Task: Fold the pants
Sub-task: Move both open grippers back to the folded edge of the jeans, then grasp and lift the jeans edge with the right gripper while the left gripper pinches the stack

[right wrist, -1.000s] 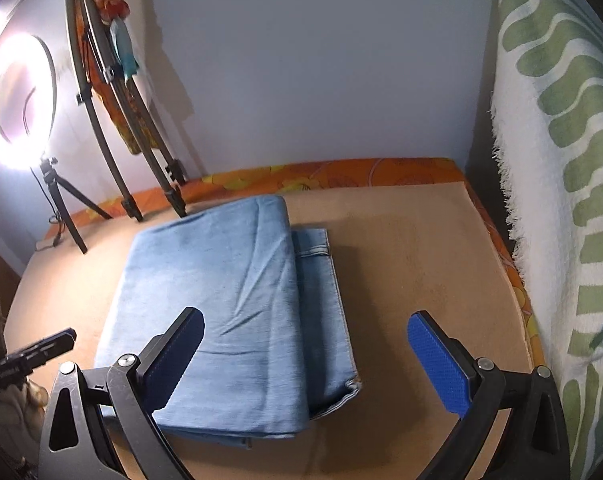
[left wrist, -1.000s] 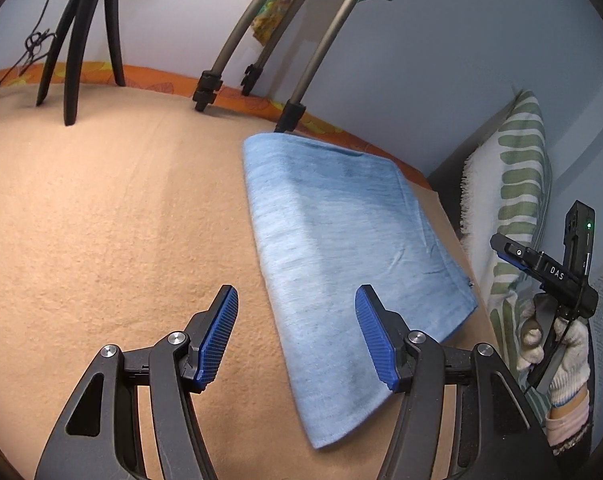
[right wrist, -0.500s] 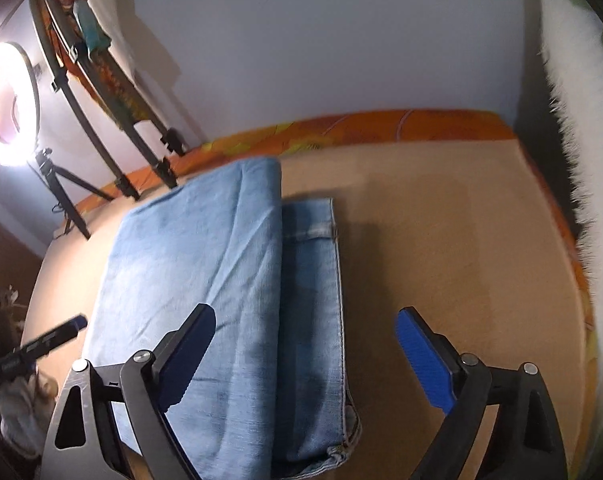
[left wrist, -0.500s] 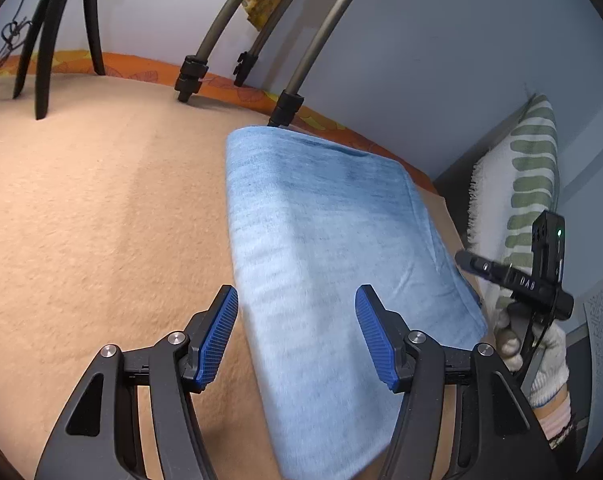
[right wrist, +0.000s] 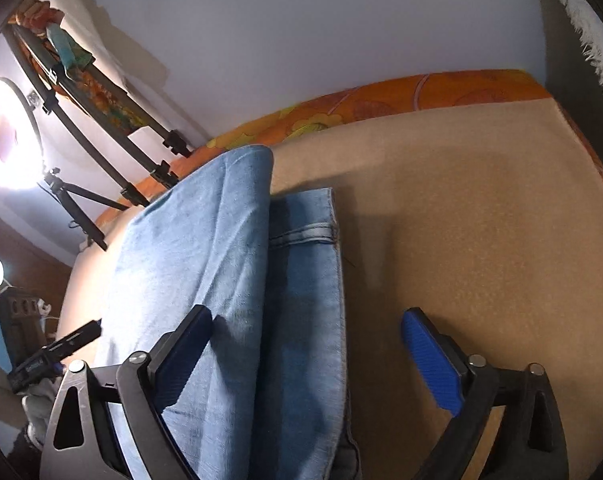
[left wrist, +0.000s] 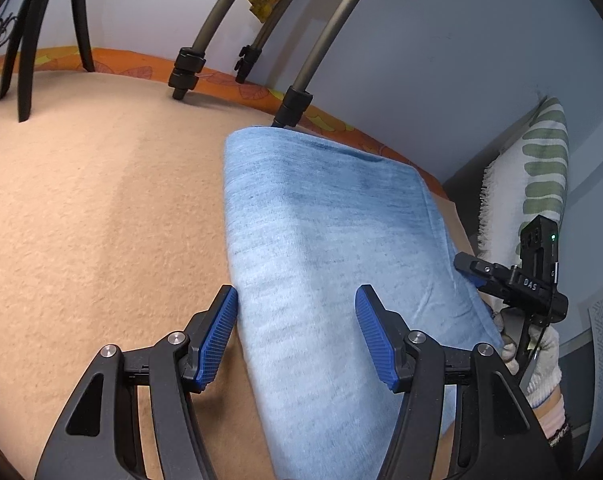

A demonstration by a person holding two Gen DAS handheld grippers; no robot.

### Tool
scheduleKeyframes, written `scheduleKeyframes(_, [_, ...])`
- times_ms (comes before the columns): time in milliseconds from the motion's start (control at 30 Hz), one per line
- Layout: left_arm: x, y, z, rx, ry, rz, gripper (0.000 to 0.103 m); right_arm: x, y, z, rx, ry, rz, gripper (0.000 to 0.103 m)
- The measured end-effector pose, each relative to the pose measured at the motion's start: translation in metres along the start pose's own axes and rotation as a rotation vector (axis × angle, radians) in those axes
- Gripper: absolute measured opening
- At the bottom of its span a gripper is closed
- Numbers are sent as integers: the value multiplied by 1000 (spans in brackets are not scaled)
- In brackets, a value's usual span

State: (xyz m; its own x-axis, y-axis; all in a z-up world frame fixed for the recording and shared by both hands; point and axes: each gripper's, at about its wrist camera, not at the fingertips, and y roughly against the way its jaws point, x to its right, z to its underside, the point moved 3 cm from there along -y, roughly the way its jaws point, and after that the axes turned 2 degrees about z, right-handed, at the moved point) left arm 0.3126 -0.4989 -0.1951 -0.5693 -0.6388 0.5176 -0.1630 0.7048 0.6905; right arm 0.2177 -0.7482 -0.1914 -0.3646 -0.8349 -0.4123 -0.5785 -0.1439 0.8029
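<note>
Both tongs lowered nearer one folded pants (left wrist: 333, 264), left tongs (left wrist: 295, 336) half-open, right tongs (right wrist: 305, 360) wide, just reopening, both empty

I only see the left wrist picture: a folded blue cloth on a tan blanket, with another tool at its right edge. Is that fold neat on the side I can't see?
Observer: Not flush. In the right wrist view the top fold of the pants stops short, and a lower layer with a stitched seam sticks out beside it.
Visitor: What is the other tool doing?
Observer: The right gripper has its fingers wide apart and they have just opened further. One is over the top fold, the other over the bare blanket, and they press on nothing.
Visitor: Why is it so bright?
Observer: A ring light glows on a stand beyond the pants.
</note>
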Motion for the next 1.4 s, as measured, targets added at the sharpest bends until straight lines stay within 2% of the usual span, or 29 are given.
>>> scheduleKeyframes(133, [-3, -5, -2, -1, 2, 3, 61, -6, -4, 1, 0, 20, -63, 98])
scheduleKeyframes(200, [-4, -7, -3, 7, 3, 8, 61, -12, -6, 3, -6, 54, -67, 95])
scheduleKeyframes(267, [-4, -8, -3, 17, -3, 13, 61, -18, -7, 6, -16, 86, -73, 85])
scheduleKeyframes(400, [-2, -11, -4, 30, -14, 29, 61, -25, -9, 13, -27, 77, -144, 63])
scheduleKeyframes(533, [-4, -12, -6, 40, 21, 54, 60, -25, -10, 13, -23, 44, -156, 50])
scheduleKeyframes(700, [-5, -13, -5, 54, 33, 37, 34, -25, -5, 16, 0, 32, -139, 35])
scheduleKeyframes(833, [-1, -9, -7, 73, 5, 24, 23, -31, 2, 16, 18, 39, -106, 22])
scheduleKeyframes(1067, [16, 3, -11, 128, -57, 24, 16, -46, 9, 15, 48, 60, -40, 17])
scheduleKeyframes(1400, [52, 16, -15, 175, -197, 28, 11, -63, 39, 12, 127, 72, -41, 15])
